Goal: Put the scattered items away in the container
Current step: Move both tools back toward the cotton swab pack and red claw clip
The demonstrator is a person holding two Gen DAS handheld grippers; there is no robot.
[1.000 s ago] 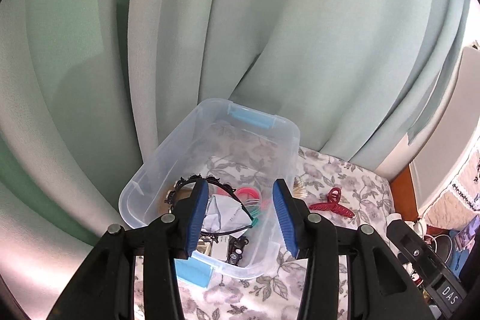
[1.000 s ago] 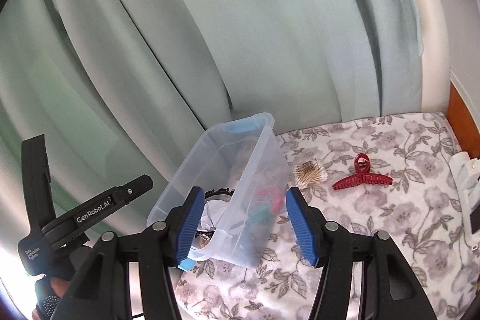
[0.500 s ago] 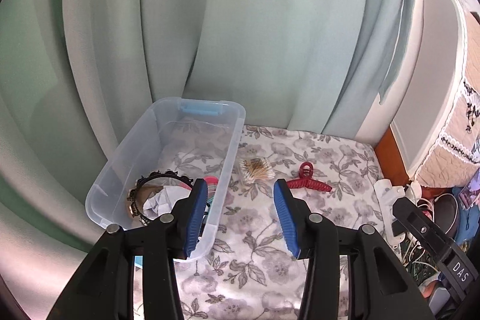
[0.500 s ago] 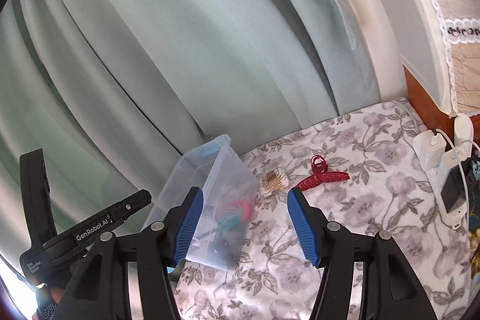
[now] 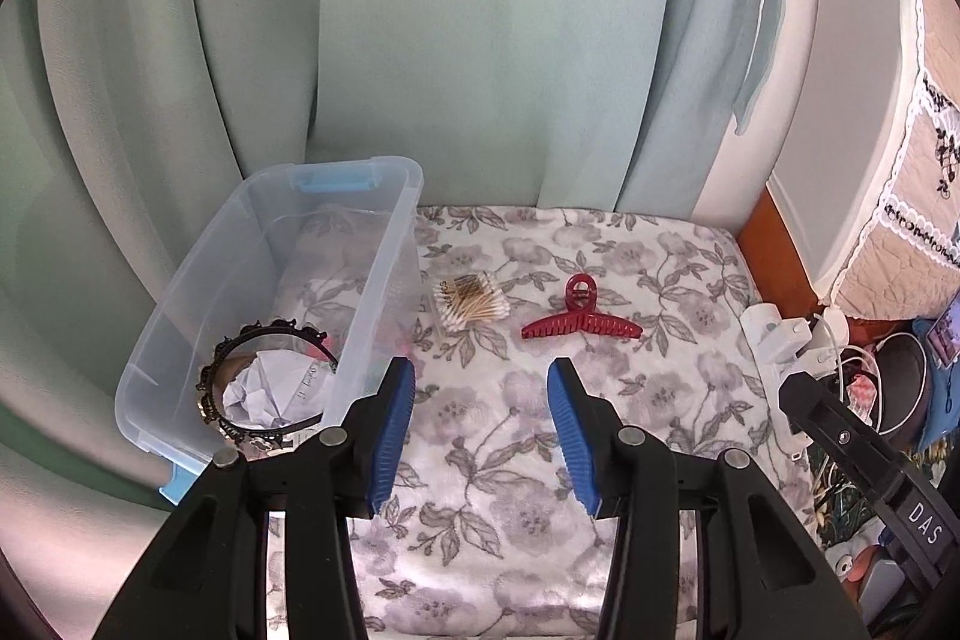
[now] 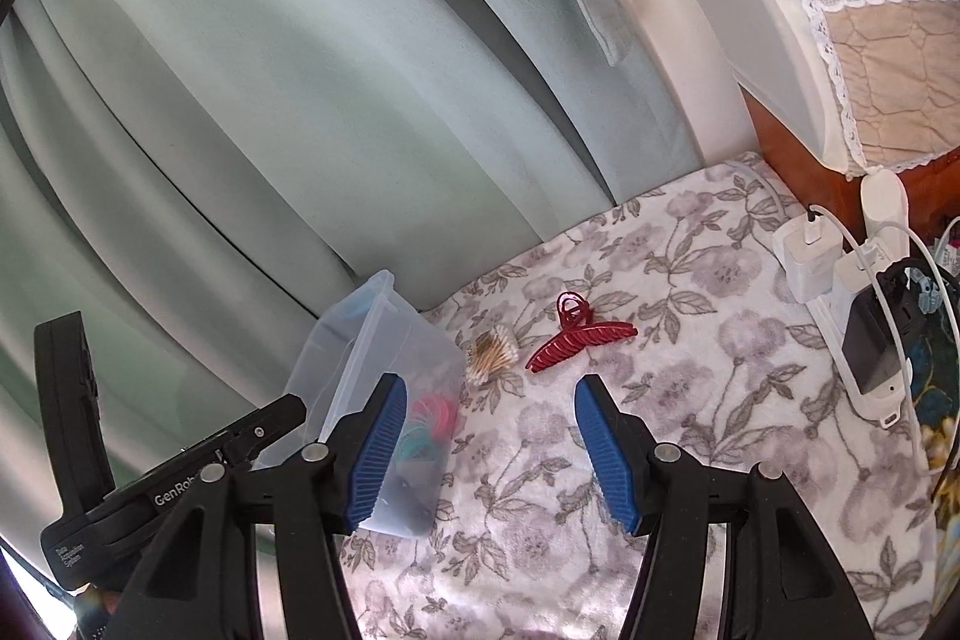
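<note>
Both views have swung off the clear plastic storage bin, now left of frame on the floral-print bed, toward the dark red claw hair clip and cotton swab bundle mid-frame. Left gripper and right gripper hang released, empty. Bin contents half-hidden through its wall.

Pale green curtain hung behind floral blanket. White power strip with chargers and phone lay at blanket's edge. Lace-trimmed quilted cover above.
</note>
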